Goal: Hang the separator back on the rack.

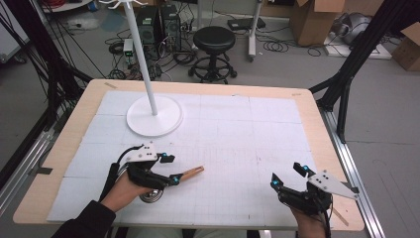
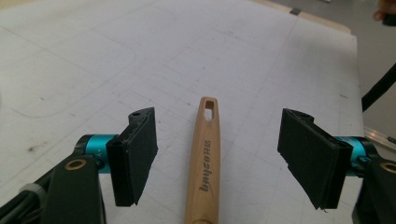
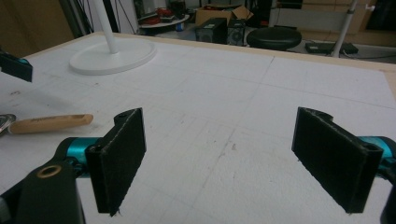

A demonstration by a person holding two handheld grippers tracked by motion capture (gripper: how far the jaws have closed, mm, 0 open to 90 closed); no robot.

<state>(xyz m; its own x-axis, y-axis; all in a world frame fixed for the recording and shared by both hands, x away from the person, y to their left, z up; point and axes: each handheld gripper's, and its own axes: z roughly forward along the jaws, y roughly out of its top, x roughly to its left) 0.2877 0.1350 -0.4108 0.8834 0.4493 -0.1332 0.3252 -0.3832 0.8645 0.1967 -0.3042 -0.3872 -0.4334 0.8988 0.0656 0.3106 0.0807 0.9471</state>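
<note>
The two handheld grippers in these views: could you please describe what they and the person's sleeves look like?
Each gripper, left and right, has a black body, flat black rectangular pads on teal mounts with brass-coloured pivots, and a pale grey three-cornered plate with dark dots on top. Black cables trail from each. A dark sleeve covers the left forearm.

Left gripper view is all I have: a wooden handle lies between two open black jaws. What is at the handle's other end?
Observer: In the high view the wooden handle runs into a round, shiny metal head, partly under the left gripper. I cannot tell which tool it is.
Operator: Where is the other gripper?
Observer: The right gripper is near the near right corner of the table, well apart from the handle. Its jaws are open with nothing between them.
Operator: Anything else on the table?
Observer: A white stand with a round base and an upright pole, at the far left.
</note>
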